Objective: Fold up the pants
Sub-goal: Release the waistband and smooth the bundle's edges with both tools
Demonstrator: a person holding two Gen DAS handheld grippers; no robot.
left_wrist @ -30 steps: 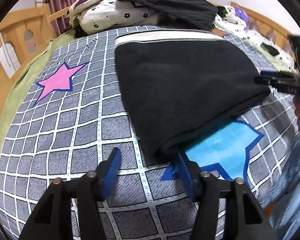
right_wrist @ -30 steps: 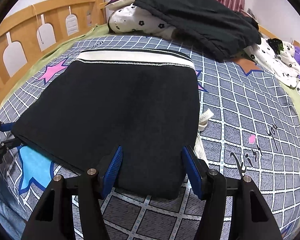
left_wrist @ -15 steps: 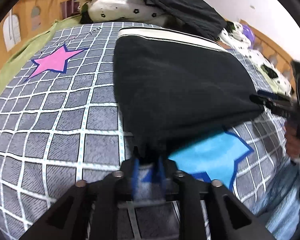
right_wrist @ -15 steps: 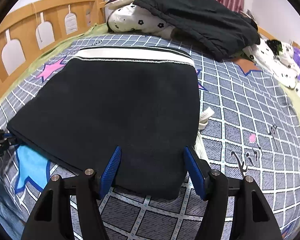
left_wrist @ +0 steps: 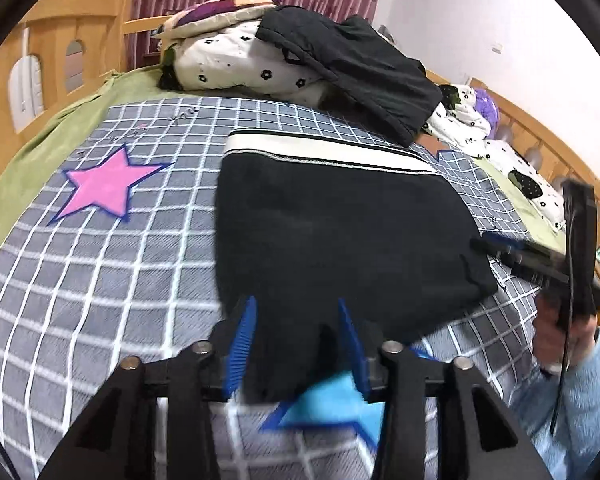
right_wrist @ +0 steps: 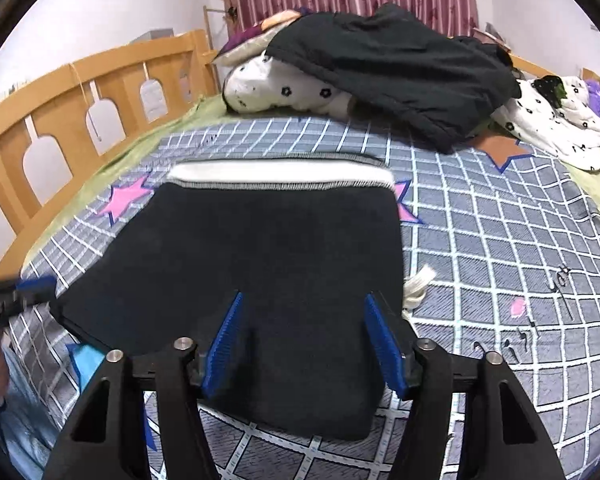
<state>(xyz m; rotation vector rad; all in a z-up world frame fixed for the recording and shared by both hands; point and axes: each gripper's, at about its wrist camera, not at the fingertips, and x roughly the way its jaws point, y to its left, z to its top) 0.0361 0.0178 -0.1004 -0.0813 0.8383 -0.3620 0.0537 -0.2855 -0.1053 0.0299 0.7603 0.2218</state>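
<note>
The black pants [left_wrist: 340, 236] with a white waistband [left_wrist: 324, 150] lie folded flat on the grey checked bedspread; they also show in the right wrist view [right_wrist: 260, 276]. My left gripper [left_wrist: 298, 344] is open, its blue pads on either side of the near left corner of the fabric. My right gripper [right_wrist: 304, 340] is open over the near right edge of the pants. The right gripper shows in the left wrist view [left_wrist: 500, 246] at the pants' right corner, and the left gripper shows in the right wrist view [right_wrist: 32, 286] at the left corner.
A pile of white flowered bedding [right_wrist: 292, 88] with a black garment [right_wrist: 400, 68] on top lies at the head of the bed. A wooden rail [right_wrist: 80, 92] runs along the left side. More bedding [right_wrist: 556, 120] lies at the far right. A white drawstring [right_wrist: 418, 284] sticks out beside the pants.
My left gripper was shut at the pants' near corner half a second ago and is now open. The right gripper stayed open and moved slightly forward over the fabric.
</note>
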